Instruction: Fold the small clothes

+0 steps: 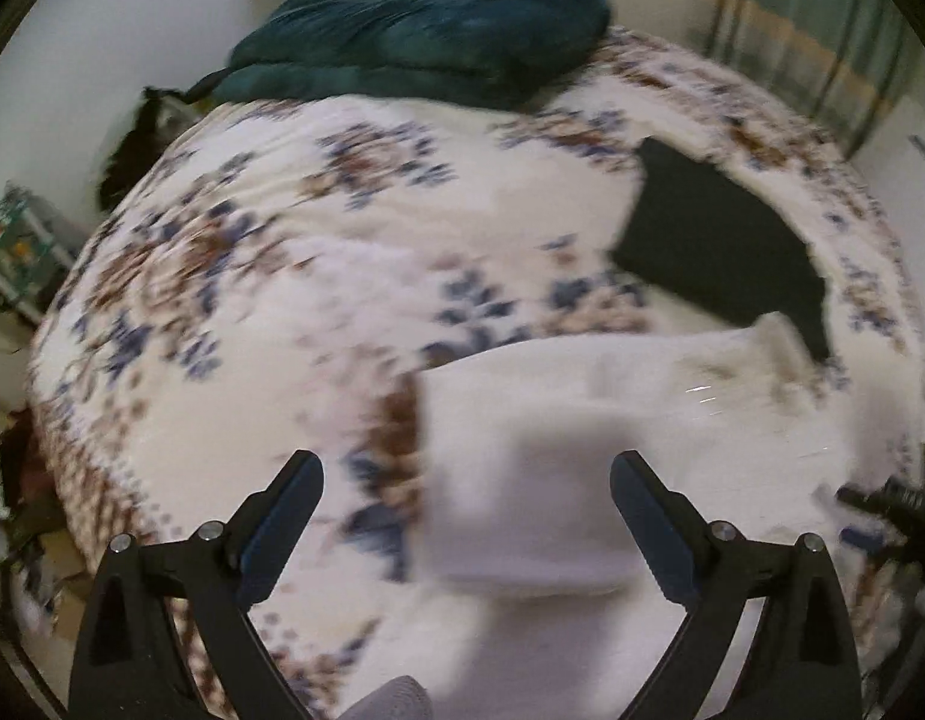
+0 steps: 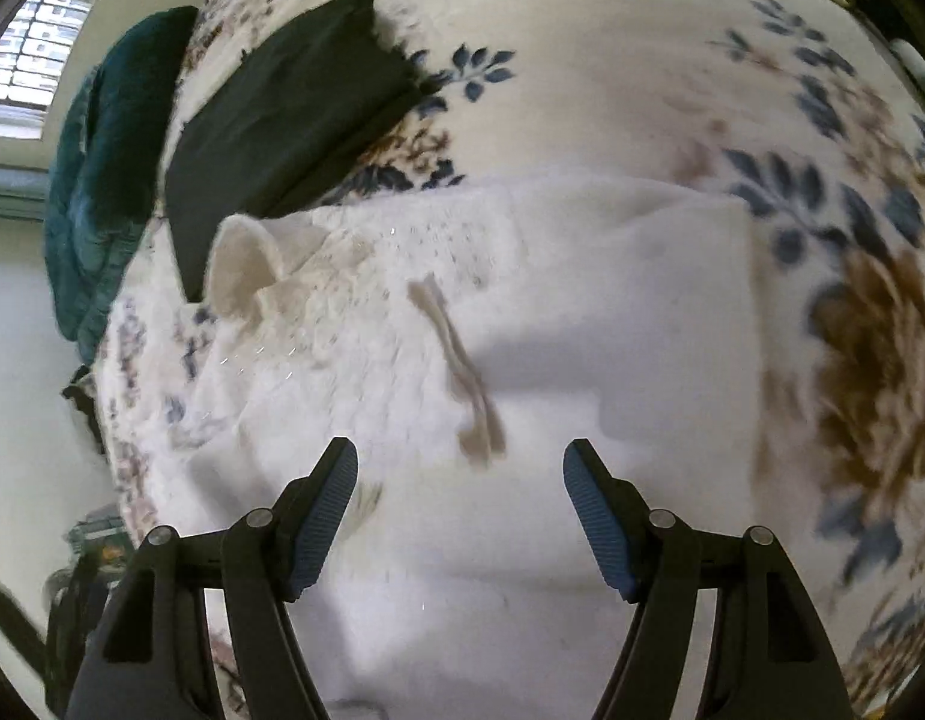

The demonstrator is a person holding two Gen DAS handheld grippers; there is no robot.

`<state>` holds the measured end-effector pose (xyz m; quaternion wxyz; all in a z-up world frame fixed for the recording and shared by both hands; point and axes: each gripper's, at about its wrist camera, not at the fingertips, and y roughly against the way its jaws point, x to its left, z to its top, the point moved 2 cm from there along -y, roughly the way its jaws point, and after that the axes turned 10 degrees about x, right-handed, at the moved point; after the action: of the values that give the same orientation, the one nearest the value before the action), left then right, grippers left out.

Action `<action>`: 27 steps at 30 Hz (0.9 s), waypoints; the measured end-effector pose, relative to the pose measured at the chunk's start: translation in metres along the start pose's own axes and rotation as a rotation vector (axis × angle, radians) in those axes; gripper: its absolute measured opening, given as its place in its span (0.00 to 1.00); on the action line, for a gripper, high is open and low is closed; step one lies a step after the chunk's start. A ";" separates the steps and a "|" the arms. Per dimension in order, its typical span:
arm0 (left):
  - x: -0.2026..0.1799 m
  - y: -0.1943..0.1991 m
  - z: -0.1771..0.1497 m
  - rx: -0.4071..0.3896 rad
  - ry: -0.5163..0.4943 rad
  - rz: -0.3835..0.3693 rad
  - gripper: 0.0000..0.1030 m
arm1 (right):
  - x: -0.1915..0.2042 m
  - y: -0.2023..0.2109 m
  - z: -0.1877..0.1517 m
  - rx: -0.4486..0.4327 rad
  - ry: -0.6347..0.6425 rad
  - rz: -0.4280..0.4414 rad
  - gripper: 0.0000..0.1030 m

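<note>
A white fluffy garment (image 1: 582,420) lies spread on the floral bedspread (image 1: 252,300), its edges partly folded over. It fills the middle of the right wrist view (image 2: 552,330), with a small collar or cuff (image 2: 240,264) sticking up at its left. My left gripper (image 1: 465,474) is open just above the garment's left edge, holding nothing. My right gripper (image 2: 460,462) is open above the garment's near part, holding nothing. A folded black garment (image 1: 720,240) lies beyond the white one; it also shows in the right wrist view (image 2: 282,120).
A dark teal cushion or quilt (image 1: 426,24) lies at the far end of the bed, also in the right wrist view (image 2: 108,168). Clutter and boxes (image 1: 18,240) stand on the floor left of the bed. A window (image 2: 36,54) is at the far left.
</note>
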<state>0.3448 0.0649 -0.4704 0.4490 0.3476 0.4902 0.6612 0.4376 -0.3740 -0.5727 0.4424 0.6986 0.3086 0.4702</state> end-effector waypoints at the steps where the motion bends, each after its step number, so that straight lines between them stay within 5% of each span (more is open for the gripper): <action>1: 0.009 -0.004 -0.004 0.014 0.016 0.016 0.95 | 0.004 -0.009 0.006 0.010 0.007 0.003 0.71; 2: 0.014 -0.006 -0.005 0.020 0.028 0.022 0.95 | 0.011 -0.018 0.011 0.026 0.018 0.002 0.71; 4: 0.021 -0.009 -0.009 0.025 0.053 0.034 0.95 | 0.022 -0.031 0.018 0.037 0.047 0.013 0.50; 5: 0.024 -0.010 -0.011 0.026 0.068 0.034 0.95 | 0.026 -0.031 0.018 0.030 0.057 -0.016 0.13; 6: 0.024 -0.010 -0.010 0.027 0.078 0.034 0.95 | 0.029 -0.024 0.015 -0.004 0.067 -0.032 0.06; 11: 0.019 -0.015 -0.001 0.025 0.095 -0.010 0.95 | 0.020 0.035 -0.009 -0.136 0.083 -0.077 0.05; 16: 0.001 -0.034 0.016 0.045 0.060 -0.070 0.95 | -0.029 0.075 -0.021 -0.148 0.027 -0.158 0.05; 20: -0.025 -0.057 0.029 0.069 0.008 -0.098 0.95 | -0.070 0.076 -0.017 -0.116 -0.034 -0.181 0.05; 27: -0.072 -0.101 0.045 0.104 -0.158 -0.037 0.95 | -0.088 0.052 -0.004 -0.089 -0.050 -0.248 0.05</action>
<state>0.4363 0.0247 -0.5564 0.4797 0.4128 0.4932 0.5969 0.4024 -0.4693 -0.5586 0.5351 0.6464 0.3601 0.4076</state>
